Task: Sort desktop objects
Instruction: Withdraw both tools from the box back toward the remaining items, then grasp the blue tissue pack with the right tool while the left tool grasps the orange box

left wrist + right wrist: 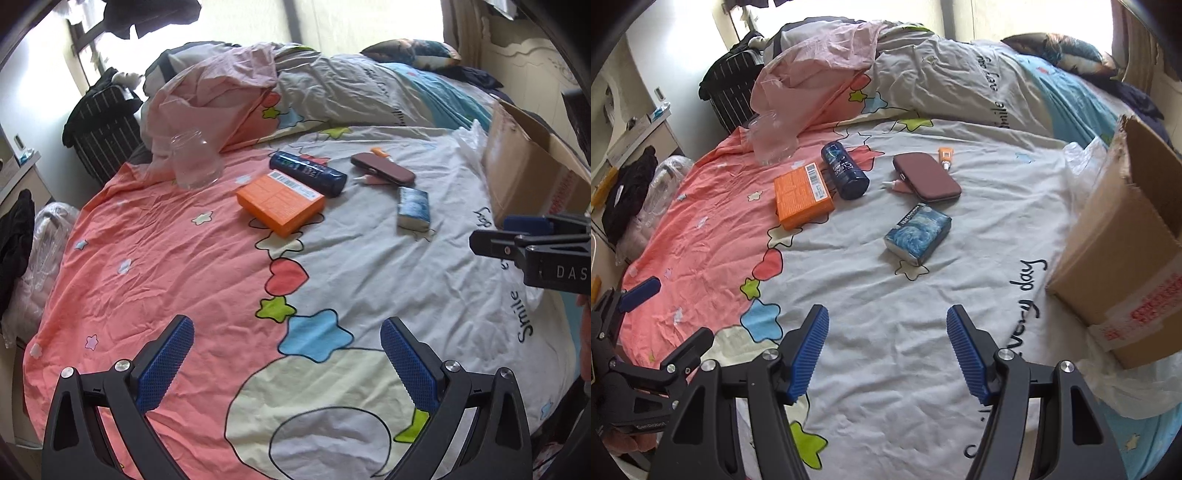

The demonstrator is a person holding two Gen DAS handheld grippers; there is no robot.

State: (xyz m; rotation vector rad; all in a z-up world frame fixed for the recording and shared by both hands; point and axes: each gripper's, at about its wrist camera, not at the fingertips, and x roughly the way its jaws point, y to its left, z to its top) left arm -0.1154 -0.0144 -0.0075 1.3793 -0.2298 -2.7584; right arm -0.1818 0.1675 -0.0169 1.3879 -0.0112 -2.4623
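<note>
Both tongs empty, both over the near edge of the bed, angled down at the duvet cover (886, 280). Left gripper (287, 363): jaws spread wide, nothing between them. Right gripper (886, 349): jaws apart, nothing between them either.

Objects to sort sit in a loose cluster mid-bed, toward the far side:
- orange carton (802, 199) on the pink half of the cover, barcode end up
- dark blue aerosol can (845, 170) lying on its side, touching or just beside the carton's far edge, can't tell which
- maroon zip case (926, 177) right of the can
- small pink tube (897, 186) tucked against the case's near-left side
- small orange tube (945, 155) just beyond the case
- blue tissue pack (918, 234) nearest me, on the white half, apart from the rest
- clear glass jar (194, 162) far left, inverted by the look of it, next to the rumpled pink sheet

Open cardboard box (1123, 254) stands at the bed's right edge on a plastic bag; probably the drop target.

Step, as I read it: the approach, nothing picked yet. Next move: right tongs go forward to the tissue pack, the closest item and clear on all sides. Jaws look wide enough for its short side; line them up across it, since it sits skewed. It's soft, so close gently. Left tongs line up best with the carton.
</note>
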